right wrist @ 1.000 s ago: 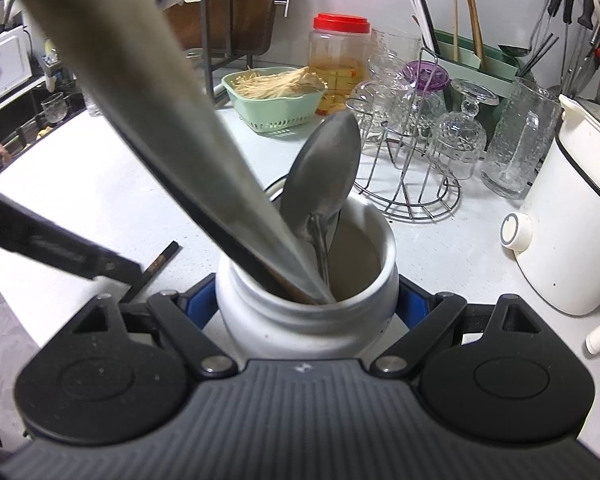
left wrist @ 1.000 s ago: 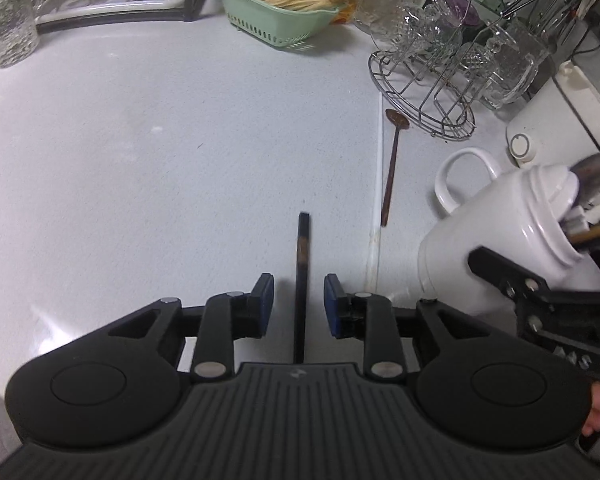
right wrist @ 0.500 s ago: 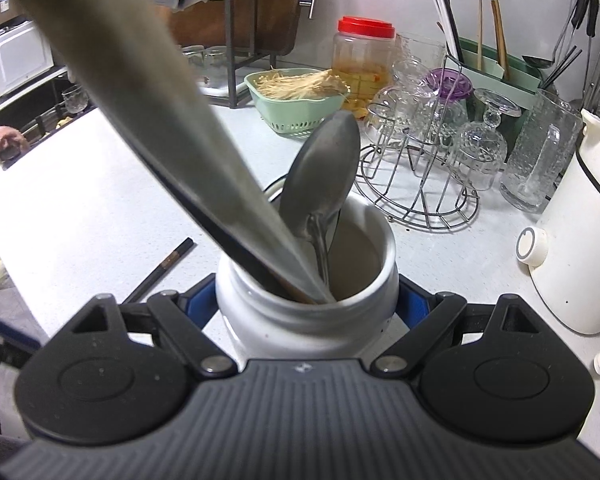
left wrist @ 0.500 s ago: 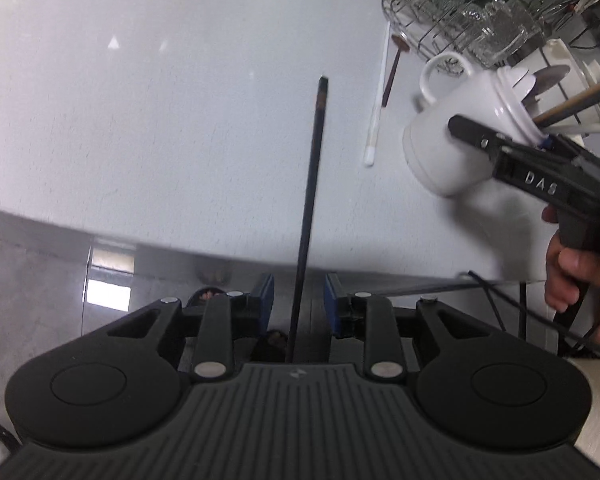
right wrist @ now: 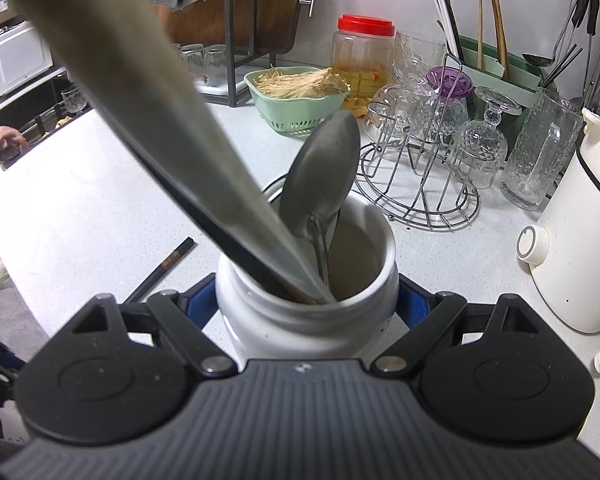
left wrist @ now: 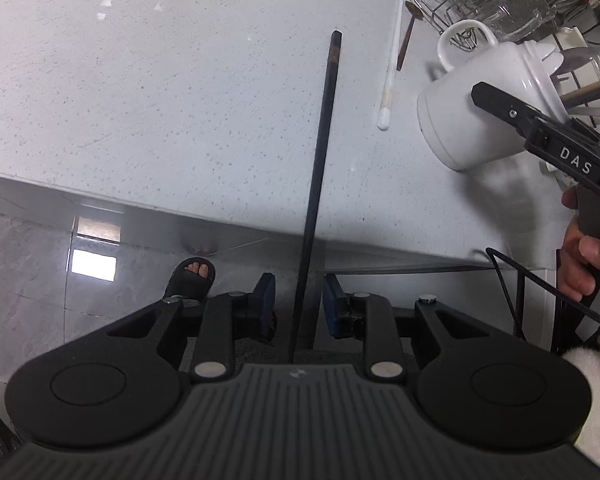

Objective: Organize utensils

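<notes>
A black chopstick (left wrist: 320,160) lies on the white counter (left wrist: 160,100), its near end over the front edge. It runs through the gap of my left gripper (left wrist: 298,306), whose fingers stand apart on either side of it, off the counter. My right gripper (right wrist: 306,304) is shut on a white ceramic jug (right wrist: 300,320), which also shows in the left wrist view (left wrist: 472,112). The jug holds a metal spoon (right wrist: 324,188) and a wide blade-like utensil (right wrist: 160,140). The chopstick's far end shows left of the jug (right wrist: 168,260).
A white stick (left wrist: 390,80) and a brown-handled small spoon (left wrist: 408,32) lie on the counter beyond the jug. A wire glass rack (right wrist: 424,176), green basket (right wrist: 300,96), red-lidded jar (right wrist: 362,60), glass pitcher (right wrist: 540,152) and white kettle (right wrist: 580,248) stand behind.
My left gripper has pulled back off the counter's front edge, so more of the chopstick and the floor show. The right gripper still holds the jug.
</notes>
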Demonstrator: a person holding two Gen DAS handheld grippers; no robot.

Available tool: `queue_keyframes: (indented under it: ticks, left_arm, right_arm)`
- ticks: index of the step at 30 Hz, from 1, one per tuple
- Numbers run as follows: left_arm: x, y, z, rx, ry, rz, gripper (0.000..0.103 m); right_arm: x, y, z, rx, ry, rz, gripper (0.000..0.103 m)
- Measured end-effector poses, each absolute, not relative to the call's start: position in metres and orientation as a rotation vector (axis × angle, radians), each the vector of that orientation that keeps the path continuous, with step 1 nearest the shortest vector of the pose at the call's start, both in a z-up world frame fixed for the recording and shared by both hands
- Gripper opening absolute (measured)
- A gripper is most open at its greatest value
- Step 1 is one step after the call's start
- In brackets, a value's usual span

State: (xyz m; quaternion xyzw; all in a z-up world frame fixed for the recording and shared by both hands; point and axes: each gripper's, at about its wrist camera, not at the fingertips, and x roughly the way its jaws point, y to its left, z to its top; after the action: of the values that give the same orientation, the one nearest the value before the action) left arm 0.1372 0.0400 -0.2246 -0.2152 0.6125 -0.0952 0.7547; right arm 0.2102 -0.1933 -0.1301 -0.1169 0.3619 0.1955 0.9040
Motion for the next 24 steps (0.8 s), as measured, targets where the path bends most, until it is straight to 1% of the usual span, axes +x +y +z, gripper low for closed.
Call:
queue_keyframes:
  ticks: [1, 2, 3, 4, 5, 8, 13, 24]
  left_arm:
    - [0.140, 0.039, -0.227, -0.464, 1.338, -0.203, 0.027]
    - [0.141, 0.037, -0.229, -0.455, 1.342, -0.196, 0.020]
    - [0.142, 0.037, -0.230, -0.450, 1.347, -0.190, 0.016]
    - [0.142, 0.036, -0.232, -0.451, 1.349, -0.196, 0.010]
    - [0.143, 0.036, -0.232, -0.453, 1.349, -0.203, 0.008]
    - [0.143, 0.034, -0.225, -0.439, 1.325, -0.219, 0.005]
    - [0.144, 0.037, -0.205, -0.407, 1.282, -0.196, 0.005]
    - [0.160, 0.037, -0.141, -0.442, 1.168, -0.216, 0.005]
  right_arm:
    - [0.210, -0.193, -0.130, -0.242, 0.750, 0.405, 0.091]
    - [0.210, -0.193, -0.130, -0.244, 0.751, 0.407, 0.091]
    - [0.210, -0.193, -0.130, -0.246, 0.751, 0.411, 0.091]
    - [0.209, -0.194, -0.130, -0.247, 0.749, 0.414, 0.091]
    - [0.209, -0.194, -0.130, -0.248, 0.747, 0.417, 0.091]
    - [0.209, -0.195, -0.130, -0.251, 0.742, 0.423, 0.091]
    - [0.207, -0.196, -0.132, -0.245, 0.733, 0.423, 0.091]
    - [0.203, -0.198, -0.135, -0.233, 0.704, 0.419, 0.091]
